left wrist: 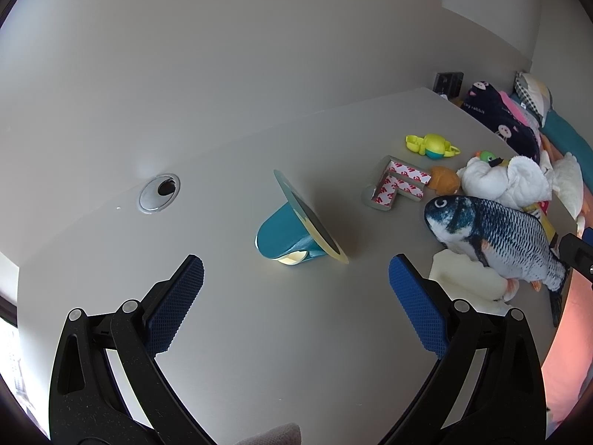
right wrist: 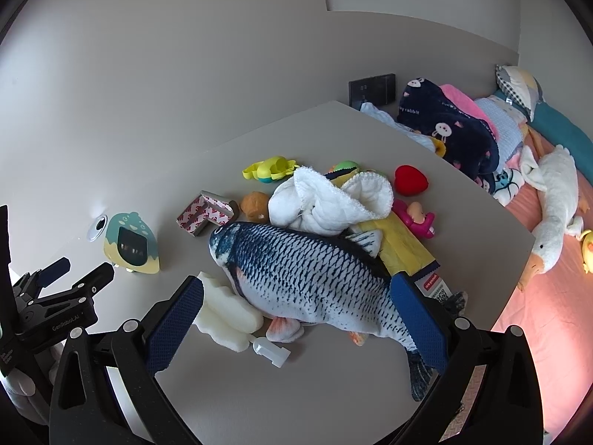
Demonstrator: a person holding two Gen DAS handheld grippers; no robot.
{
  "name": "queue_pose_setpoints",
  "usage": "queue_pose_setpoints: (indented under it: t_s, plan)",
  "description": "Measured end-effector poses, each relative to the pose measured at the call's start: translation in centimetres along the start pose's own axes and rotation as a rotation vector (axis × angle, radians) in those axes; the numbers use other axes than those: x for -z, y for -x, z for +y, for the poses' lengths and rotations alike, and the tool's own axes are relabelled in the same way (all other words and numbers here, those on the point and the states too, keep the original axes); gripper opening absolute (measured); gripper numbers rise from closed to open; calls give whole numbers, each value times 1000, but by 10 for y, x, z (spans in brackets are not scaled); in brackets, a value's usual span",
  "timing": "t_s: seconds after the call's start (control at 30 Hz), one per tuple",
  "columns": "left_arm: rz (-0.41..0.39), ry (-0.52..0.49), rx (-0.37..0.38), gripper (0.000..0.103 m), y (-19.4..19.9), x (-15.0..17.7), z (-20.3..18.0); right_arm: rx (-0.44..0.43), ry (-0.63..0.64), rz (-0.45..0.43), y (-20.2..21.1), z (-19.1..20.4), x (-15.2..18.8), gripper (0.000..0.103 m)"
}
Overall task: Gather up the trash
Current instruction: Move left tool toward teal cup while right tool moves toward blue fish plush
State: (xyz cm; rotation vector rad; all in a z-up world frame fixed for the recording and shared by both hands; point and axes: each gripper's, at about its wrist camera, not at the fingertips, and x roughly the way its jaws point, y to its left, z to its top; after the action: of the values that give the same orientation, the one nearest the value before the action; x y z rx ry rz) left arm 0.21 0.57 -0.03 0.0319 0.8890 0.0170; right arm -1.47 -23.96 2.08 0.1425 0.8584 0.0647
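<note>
**Both claws wide, trash still tucked under the toys**

The left gripper hangs over the grey table with its jaws spread wide and nothing between them; ahead of it stands a teal clock stand, seen edge-on. The right gripper is just as wide and just as empty, poised above the plush fish.

The likeliest trash is the yellow wrapper, lying flat on the table with its printed end beside the fish's tail, its upper part pinned beneath the fish and the white towel. It looks thin, light and crinkly, apt to slide rather than lift, so the free printed end near the right-hand fingertip seems the place to pinch, then draw it out sideways. Two other candidates lie near the fish's belly: a white foam piece, soft, featherweight and easy to squeeze across its narrow width, and a small white plastic piece, hard, slick and prone to skitter. A grey corner guard with red-printed backing sits by the fish's head; whether it counts as trash is hard to say from here.

The fish itself is bulky and floppy, and may need nudging aside first.
</note>
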Motion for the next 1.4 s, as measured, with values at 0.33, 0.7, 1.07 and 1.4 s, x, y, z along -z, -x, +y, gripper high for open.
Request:
queue_pose_setpoints:
  t_s: [0.33,0.7,1.07,1.4]
  plan:
    - [4,15,-5,97,-1,-1,4,-1,-3,-4,1,-4,1,100]
    - [3,16,-3,97,-1,-1,4,3,-6,-1,1,-6,0,100]
    - [7,16,-5,97,-2,-1,6,2,-5,5,-3,-5,-1,100]
    - [28,24,0,97,-11,-1,10,-4,-5,38,-14,-4,-2,100]
